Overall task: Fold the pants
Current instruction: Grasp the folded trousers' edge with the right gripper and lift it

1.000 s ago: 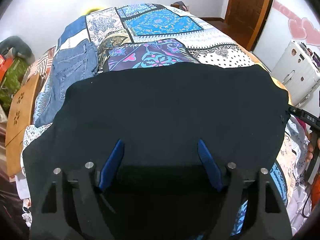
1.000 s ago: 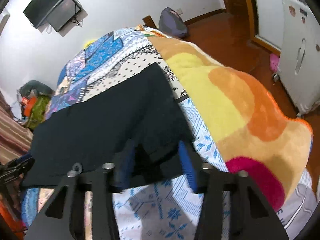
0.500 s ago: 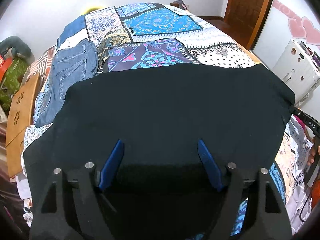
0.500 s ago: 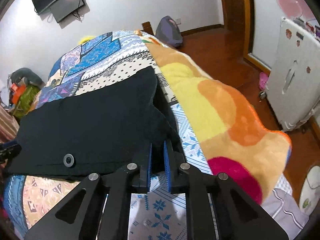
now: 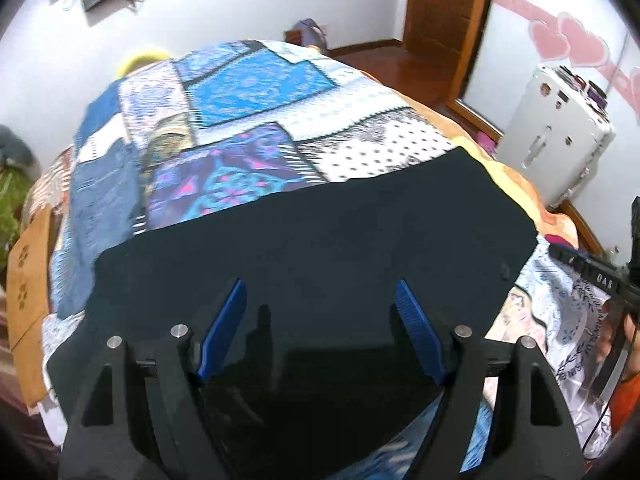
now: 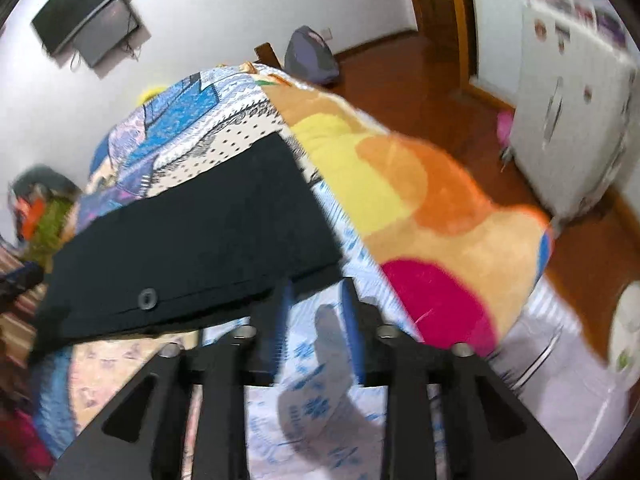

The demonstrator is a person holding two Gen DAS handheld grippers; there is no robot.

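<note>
Pants: black fabric pants [image 5: 320, 232] flat on patchwork-quilted bed [image 5: 248, 92].
Left gripper [image 5: 320, 312]: jaws released.
Right gripper [image 6: 314, 304]: jaws released, beside the hem.

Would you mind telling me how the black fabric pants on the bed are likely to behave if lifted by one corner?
The black fabric pants lie flat and follow the patchwork quilt, so they will probably hang limp rather than hold shape. Being a wide spread of cloth, they would likely sag and drag if lifted from one corner only.

Beyond the flat black fabric pants [image 5: 312, 248], the patchwork-quilted bed [image 5: 256, 92] lies open save for folded blue denim jeans [image 5: 100, 200] at its left; a white suitcase [image 5: 556, 140] stands off right.
</note>
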